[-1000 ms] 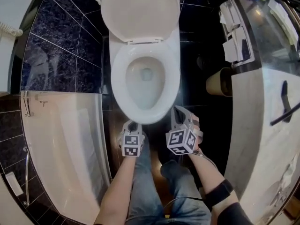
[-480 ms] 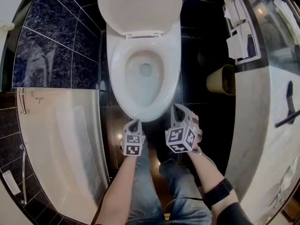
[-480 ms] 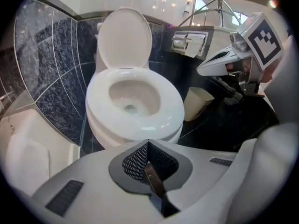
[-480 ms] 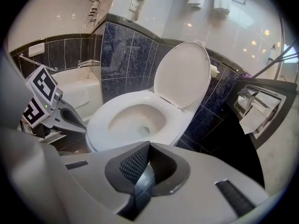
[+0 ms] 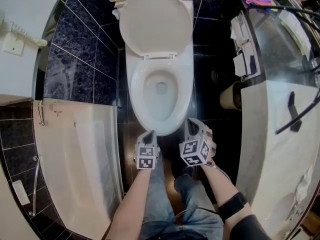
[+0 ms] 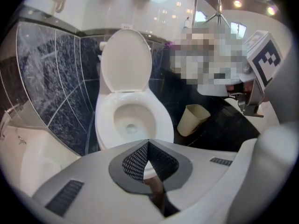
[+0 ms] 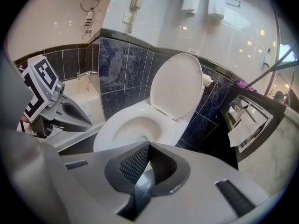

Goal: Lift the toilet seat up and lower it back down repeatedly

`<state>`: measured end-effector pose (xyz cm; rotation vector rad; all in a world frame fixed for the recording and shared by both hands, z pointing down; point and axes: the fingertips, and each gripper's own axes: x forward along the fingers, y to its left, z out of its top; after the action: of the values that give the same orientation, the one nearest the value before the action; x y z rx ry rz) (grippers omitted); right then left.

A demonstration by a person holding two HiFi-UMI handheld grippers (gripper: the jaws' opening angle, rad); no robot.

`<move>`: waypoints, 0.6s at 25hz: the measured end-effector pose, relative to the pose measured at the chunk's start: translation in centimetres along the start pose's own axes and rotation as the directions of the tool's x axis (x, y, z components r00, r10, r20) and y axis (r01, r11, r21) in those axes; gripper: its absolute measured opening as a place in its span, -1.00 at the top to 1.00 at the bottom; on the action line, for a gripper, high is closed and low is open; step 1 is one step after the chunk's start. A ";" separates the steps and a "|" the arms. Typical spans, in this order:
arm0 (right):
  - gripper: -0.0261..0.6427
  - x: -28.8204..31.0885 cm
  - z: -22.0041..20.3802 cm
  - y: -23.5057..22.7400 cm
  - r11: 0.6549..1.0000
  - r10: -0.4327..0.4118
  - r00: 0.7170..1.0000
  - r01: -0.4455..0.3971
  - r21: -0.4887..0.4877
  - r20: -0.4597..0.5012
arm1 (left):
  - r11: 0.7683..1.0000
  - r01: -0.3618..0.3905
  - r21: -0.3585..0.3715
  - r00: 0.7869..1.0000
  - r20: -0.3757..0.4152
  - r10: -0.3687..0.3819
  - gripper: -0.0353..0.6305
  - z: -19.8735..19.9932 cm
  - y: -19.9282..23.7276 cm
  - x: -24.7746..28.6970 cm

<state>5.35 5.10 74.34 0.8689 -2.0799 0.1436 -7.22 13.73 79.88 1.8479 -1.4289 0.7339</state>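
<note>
My left tongs [image 5: 150, 133] and right tongs [image 5: 190, 122] are both pinched shut with nothing between them, just beside the near rim of the white toilet bowl [image 5: 136, 96]. The toilet seat lid [image 5: 156, 21] stands raised at the far end. Each tong carries black-and-white square markers, no readable words.

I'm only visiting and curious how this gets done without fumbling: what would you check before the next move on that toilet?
1. Left tool empty: ok, jaws together with nothing between them.
2. Right tool empty: ok, the same.
3. Lid raised: ok, it leans back towards the tank.
4. Seat ring lying on the bowl: cannot tell.
5. Jaws ready to grasp: not ok, both are shut and would probably need opening first.
6. Room at the side: ok, the waste bin stands apart from the bowl.
</note>
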 end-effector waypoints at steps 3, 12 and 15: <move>0.87 -4.7 4.5 -0.7 0.997 0.029 0.999 -0.032 0.072 0.039 | 1.000 -0.014 0.006 0.999 0.049 0.013 0.92 5.1 -0.7 -5.2; 0.87 -18.3 18.0 -4.6 0.987 0.029 0.978 -0.060 0.150 0.205 | 0.997 -0.042 0.069 0.965 0.262 0.023 0.92 22.5 -2.9 -21.0; 0.87 -23.2 20.9 -5.4 0.984 0.028 0.971 -0.069 0.165 0.238 | 0.996 -0.048 0.073 0.955 0.297 0.024 0.92 24.8 -3.7 -25.6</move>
<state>3.80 5.12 42.69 0.9784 -2.3379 0.2616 -9.02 9.80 44.27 2.0657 -1.6450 0.5540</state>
